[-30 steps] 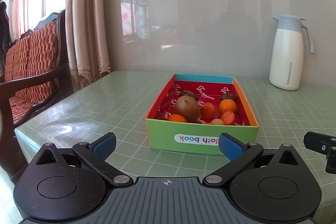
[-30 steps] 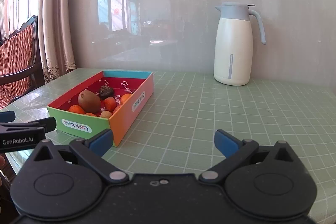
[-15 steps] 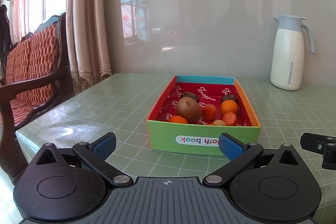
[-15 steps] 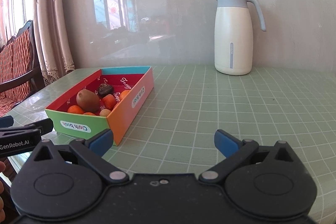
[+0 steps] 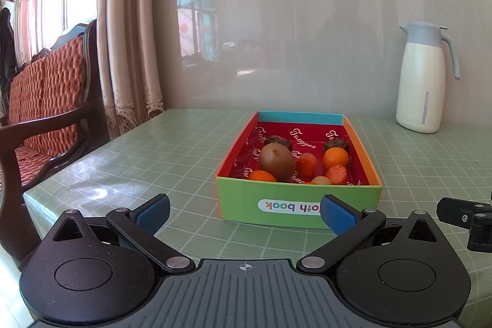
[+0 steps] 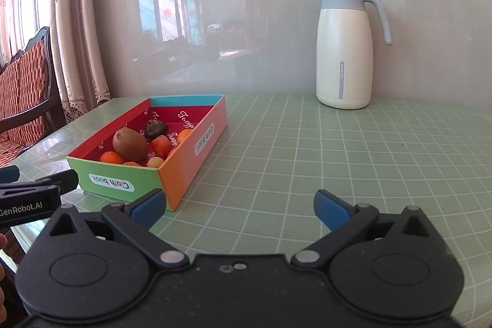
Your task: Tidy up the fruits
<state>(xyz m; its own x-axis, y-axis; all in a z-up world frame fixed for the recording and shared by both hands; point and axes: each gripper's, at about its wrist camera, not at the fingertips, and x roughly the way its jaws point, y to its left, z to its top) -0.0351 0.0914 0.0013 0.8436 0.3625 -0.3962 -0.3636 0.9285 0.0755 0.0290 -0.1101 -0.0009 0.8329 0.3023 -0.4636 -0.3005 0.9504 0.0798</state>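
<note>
A shallow cardboard box (image 5: 298,206) sits on the green gridded table (image 5: 172,162), its long axis running away from the left camera toward the wall, with the green short end nearest and the blue short end farthest. In the right wrist view the same box (image 6: 190,152) lies to the left and turned at an angle, its orange long side facing the camera.

Inside, on the red lining, a brown kiwi (image 5: 275,161) lies near the front left, its long axis roughly across the box. A small orange fruit (image 5: 262,176) sits just beside it at the front wall, another orange one (image 5: 335,158) sits toward the right, and two reddish-orange pieces (image 5: 306,164) lie between and in front. Two dark wrinkled fruits (image 5: 278,141) rest behind, toward the far end.

The left tool (image 5: 244,212) hangs just in front of the box's green end, jaws spread wide and holding nothing. The right tool (image 6: 238,209) is also spread and empty, over bare table to the right of the box.

A white jug (image 6: 346,51) stands upright near the wall, well apart from the box.
</note>
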